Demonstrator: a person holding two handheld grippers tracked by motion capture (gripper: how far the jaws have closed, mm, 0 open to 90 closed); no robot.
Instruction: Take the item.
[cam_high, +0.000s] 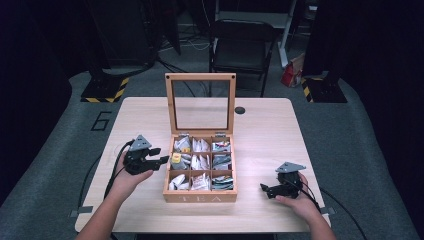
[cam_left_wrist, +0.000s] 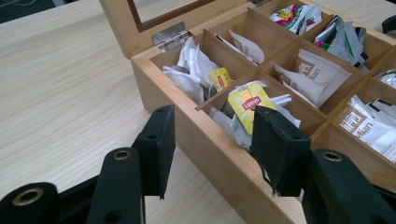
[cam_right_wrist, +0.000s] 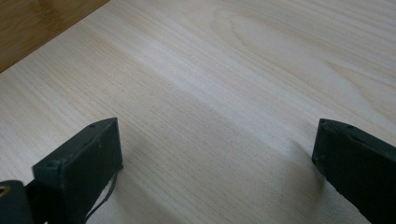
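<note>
A wooden tea box stands mid-table, its glass lid upright, its nine compartments holding several tea bags. My left gripper hovers at the box's left side, open. In the left gripper view its jaws straddle the box's left wall, one outside and one over the middle-left compartment. A yellow Lipton tea bag leans up out of that compartment just beyond the inner jaw, and neither pad presses it; in the high view this yellow bag lies just past the fingertips. My right gripper rests low to the right of the box, open over bare wood.
White and brown sachets fill the neighbouring compartments. A small black disc sits on the table behind the lid. A black chair stands beyond the far edge. Bare tabletop lies left and right of the box.
</note>
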